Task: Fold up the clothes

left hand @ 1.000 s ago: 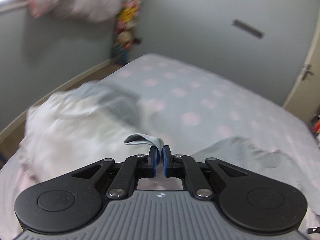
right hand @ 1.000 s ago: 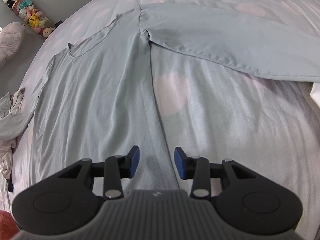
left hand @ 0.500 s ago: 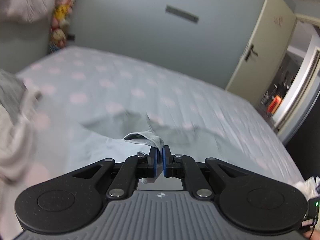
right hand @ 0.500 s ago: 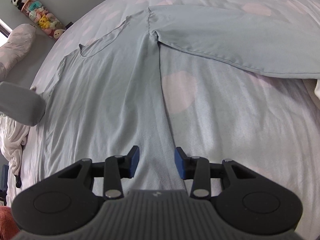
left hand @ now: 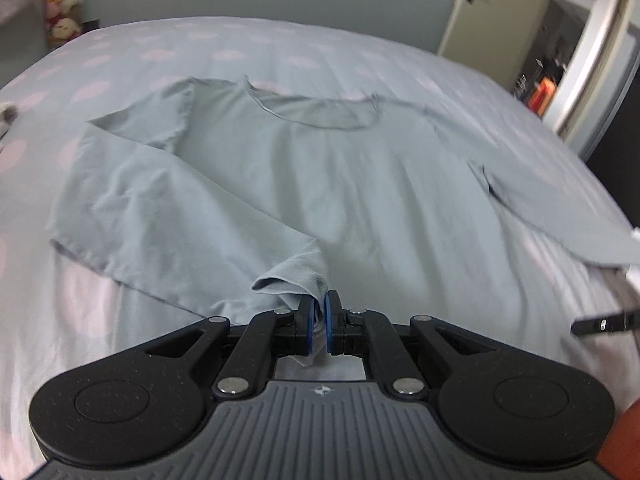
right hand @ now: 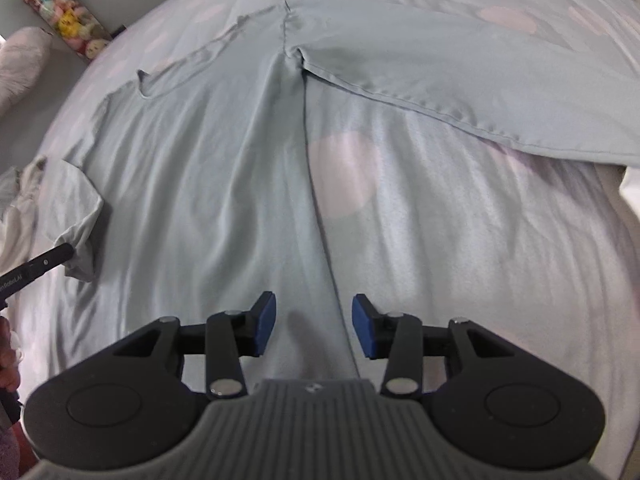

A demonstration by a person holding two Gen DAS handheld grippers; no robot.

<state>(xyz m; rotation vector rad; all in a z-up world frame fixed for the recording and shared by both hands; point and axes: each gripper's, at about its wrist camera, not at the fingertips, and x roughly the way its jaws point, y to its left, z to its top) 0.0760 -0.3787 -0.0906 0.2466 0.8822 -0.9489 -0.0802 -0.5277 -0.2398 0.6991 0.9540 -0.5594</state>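
shirt [left hand: 328, 184] sleeve cuff pinched in left gripper [left hand: 319, 316] | right gripper [right hand: 313, 330] fingers spread over side edge

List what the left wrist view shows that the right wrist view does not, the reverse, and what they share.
Only the left wrist view: the left tongs shut on the sleeve cuff, the folded-in left sleeve in full, a door and an open doorway.

Only the right wrist view: the right tongs open over the shirt's side edge, the other sleeve spread flat in full, and crumpled pale clothes at the left.

Both: the blue-grey shirt, the dotted bedsheet, the stuffed toys.
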